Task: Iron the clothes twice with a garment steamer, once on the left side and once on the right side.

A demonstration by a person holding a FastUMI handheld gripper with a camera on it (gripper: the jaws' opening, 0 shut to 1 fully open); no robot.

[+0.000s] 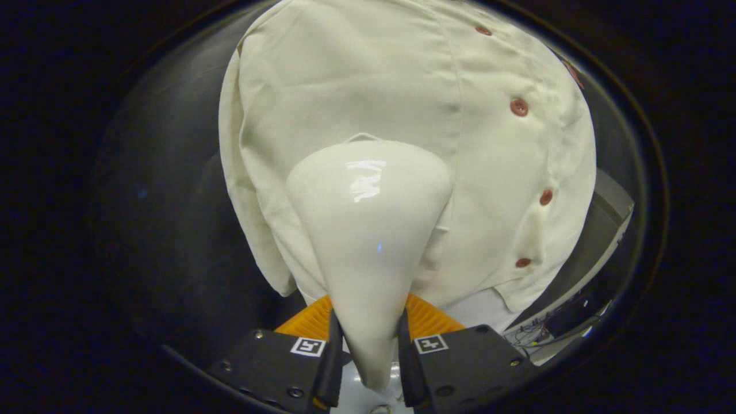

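Note:
A cream shirt (356,86) with reddish-brown buttons (518,107) hangs just ahead of me against dark cloth. My gripper (368,339) is shut on the narrow handle of a glossy white garment steamer (368,218). Both fingers (332,356) press on the handle's sides. The steamer's wide head points at the shirt's left panel, left of the button row, and lies against or very close to the fabric. The shirt's hem hangs just beyond the fingers, partly hidden behind the steamer.
The dark booth cloth (167,201) surrounds the shirt on the left. Beyond the shirt's right hem stands a grey-white piece of equipment (604,224) with loose wires (535,333) below it.

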